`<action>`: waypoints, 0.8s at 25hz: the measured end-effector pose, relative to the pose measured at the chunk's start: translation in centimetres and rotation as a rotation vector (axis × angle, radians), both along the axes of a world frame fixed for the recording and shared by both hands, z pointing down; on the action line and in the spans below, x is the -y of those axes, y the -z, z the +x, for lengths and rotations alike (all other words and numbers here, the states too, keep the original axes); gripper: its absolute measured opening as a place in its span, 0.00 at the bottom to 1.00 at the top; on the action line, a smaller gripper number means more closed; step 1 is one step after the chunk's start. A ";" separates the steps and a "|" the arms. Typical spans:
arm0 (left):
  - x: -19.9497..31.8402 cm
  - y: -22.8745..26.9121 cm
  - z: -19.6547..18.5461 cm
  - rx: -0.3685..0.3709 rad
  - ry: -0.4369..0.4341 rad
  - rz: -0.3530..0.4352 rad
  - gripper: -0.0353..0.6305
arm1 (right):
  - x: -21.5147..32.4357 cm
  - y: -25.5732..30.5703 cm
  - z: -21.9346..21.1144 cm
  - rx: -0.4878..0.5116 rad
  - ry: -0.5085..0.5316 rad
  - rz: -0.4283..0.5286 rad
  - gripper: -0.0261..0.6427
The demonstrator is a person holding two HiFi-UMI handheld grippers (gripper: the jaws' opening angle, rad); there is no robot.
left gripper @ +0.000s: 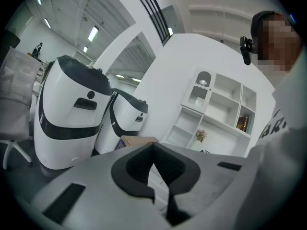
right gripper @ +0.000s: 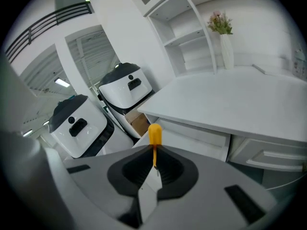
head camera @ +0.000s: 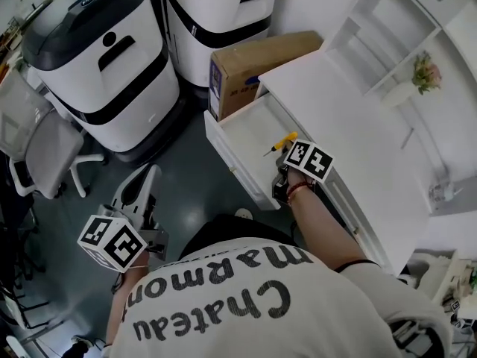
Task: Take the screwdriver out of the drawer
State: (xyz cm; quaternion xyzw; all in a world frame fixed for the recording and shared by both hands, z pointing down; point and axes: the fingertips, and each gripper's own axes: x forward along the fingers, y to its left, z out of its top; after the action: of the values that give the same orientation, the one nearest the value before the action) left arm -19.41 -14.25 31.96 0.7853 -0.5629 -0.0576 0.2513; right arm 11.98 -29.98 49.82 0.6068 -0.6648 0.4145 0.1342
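Observation:
The screwdriver point(head camera: 282, 142) has a yellow handle and a thin metal shaft. My right gripper point(head camera: 279, 157) is shut on it and holds it in the air above the open white drawer point(head camera: 242, 134). In the right gripper view the yellow handle point(right gripper: 155, 133) sticks out past the closed tips of the right gripper point(right gripper: 154, 151), and the shaft runs back between them. The drawer point(right gripper: 189, 134) lies below and beyond it. My left gripper point(head camera: 148, 174) hangs low at the left over the dark floor, away from the drawer. In its own view the left gripper point(left gripper: 153, 146) has its tips together, with nothing between them.
The drawer belongs to a white desk point(head camera: 350, 125) at the right. A cardboard box point(head camera: 253, 64) stands behind it, and two large white and black machines point(head camera: 104, 58) beyond. A grey office chair point(head camera: 41, 144) is at the left. White shelves hold a flower vase point(head camera: 423, 74).

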 end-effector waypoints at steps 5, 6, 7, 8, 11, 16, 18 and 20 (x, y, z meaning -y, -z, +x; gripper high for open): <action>0.8 0.5 0.7 -0.004 -0.023 0.019 0.09 | -0.3 2.0 -0.5 0.054 -0.008 0.041 0.10; 0.9 0.6 0.9 -0.004 -0.030 0.021 0.09 | -0.4 2.5 -0.6 0.059 -0.003 0.051 0.10; 1.0 0.6 1.3 -0.003 -0.038 0.023 0.09 | -0.4 2.9 -0.6 0.062 0.003 0.063 0.10; 1.1 0.7 1.6 -0.002 -0.047 0.024 0.09 | -0.5 3.5 -0.6 0.063 0.010 0.077 0.10; 1.5 0.8 2.4 -0.001 -0.074 0.028 0.09 | -0.4 5.3 -0.8 0.064 0.031 0.128 0.10; 2.3 1.4 4.3 0.006 -0.122 0.052 0.09 | -0.8 8.8 -0.7 0.081 0.061 0.220 0.10; 2.4 1.7 5.0 0.009 -0.138 0.059 0.09 | -1.0 10.2 -0.6 0.091 0.073 0.252 0.10; 2.4 1.9 5.7 0.012 -0.152 0.064 0.09 | -1.4 11.5 -0.5 0.101 0.083 0.281 0.10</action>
State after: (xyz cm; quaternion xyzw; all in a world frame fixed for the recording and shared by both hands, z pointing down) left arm -13.70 -16.67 30.09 0.8337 -0.5012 -0.0514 0.2263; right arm 11.44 -28.57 38.36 0.5698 -0.7468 0.3415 0.0312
